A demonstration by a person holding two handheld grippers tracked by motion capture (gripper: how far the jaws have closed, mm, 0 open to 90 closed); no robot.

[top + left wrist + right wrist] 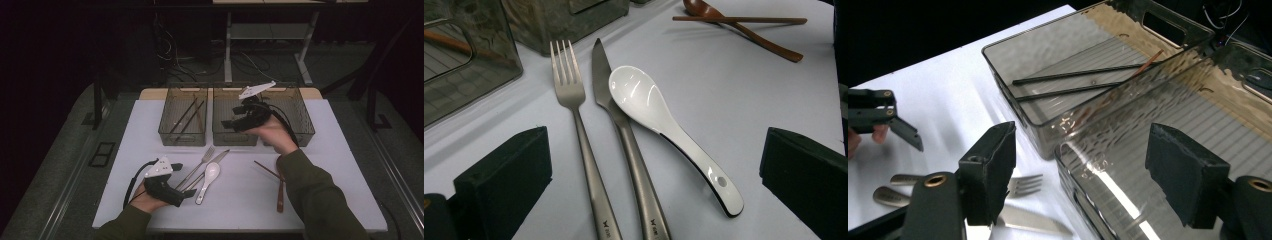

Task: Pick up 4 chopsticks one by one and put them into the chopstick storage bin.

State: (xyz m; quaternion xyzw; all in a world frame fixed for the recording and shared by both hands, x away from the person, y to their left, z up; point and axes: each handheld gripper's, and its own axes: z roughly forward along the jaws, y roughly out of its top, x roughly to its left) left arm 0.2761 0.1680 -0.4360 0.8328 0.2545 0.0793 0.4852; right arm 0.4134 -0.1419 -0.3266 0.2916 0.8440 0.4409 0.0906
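My right gripper (231, 118) hovers over the middle smoky plastic bin (235, 138), and its jaws stand open with nothing between them (1083, 150). Two dark chopsticks (1073, 82) and a wooden one (1148, 57) lie in the left bin (182, 135). Near the table's front left my left gripper (184, 182) rests low and open (654, 150), pointing at a steel fork (574, 95), a steel knife (621, 125) and a white ceramic spoon (649, 105). These three lie side by side on the white tabletop, untouched.
A third bin (300, 120) stands at the back right. A wooden spoon (281, 192) and a wooden chopstick (265, 169) lie crossed on the table's right part, beside the right forearm. The floor beyond the table holds desk legs and cables.
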